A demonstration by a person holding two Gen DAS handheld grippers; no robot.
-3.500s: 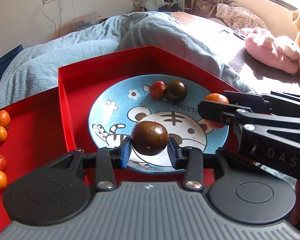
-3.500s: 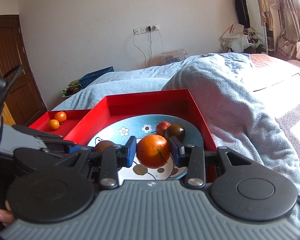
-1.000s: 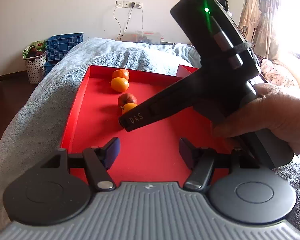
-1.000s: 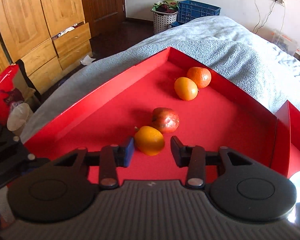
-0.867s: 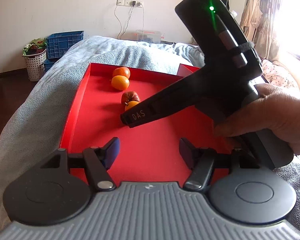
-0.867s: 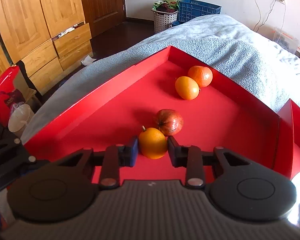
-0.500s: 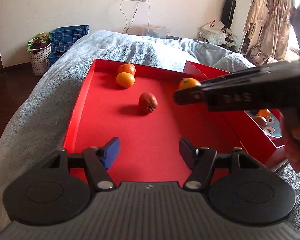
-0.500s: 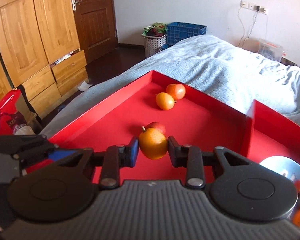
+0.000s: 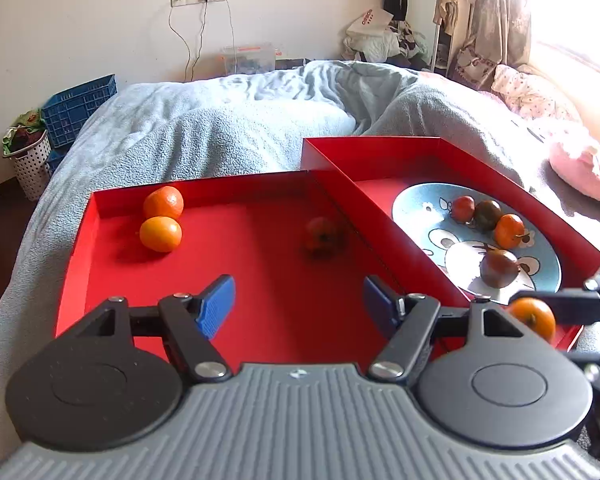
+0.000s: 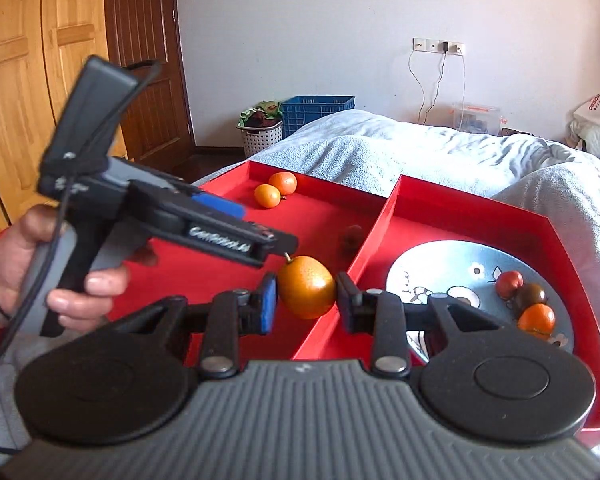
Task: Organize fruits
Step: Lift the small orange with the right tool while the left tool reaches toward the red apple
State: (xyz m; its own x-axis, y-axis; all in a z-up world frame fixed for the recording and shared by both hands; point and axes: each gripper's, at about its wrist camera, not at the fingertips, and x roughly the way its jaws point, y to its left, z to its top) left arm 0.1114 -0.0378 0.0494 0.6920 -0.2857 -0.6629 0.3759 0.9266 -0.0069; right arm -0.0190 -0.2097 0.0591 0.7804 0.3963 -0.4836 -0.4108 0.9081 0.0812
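Note:
My right gripper [image 10: 306, 298] is shut on an orange [image 10: 307, 287] and holds it in the air above the wall between two red trays. The orange also shows in the left wrist view [image 9: 534, 318] at the right. My left gripper [image 9: 298, 306] is open and empty above the left red tray [image 9: 260, 280]. That tray holds two oranges [image 9: 162, 218] at its far left and a blurred red fruit [image 9: 322, 236]. The right red tray [image 9: 380, 156] holds a blue tiger plate [image 9: 416, 204] with a red fruit [image 9: 463, 209], two dark fruits [image 9: 499, 267] and an orange [image 9: 509, 231].
Both trays lie on a bed with a grey-blue blanket [image 9: 220, 128]. A pink soft toy [image 9: 584, 168] lies at the far right. A blue crate [image 10: 318, 110] and a white basket [image 10: 260, 130] stand by the wall. Wooden doors [image 10: 20, 80] are at the left.
My right gripper has carried the orange rightward from the left tray toward the plate tray. The red fruit has rolled toward the dividing wall. My left gripper has stayed open.

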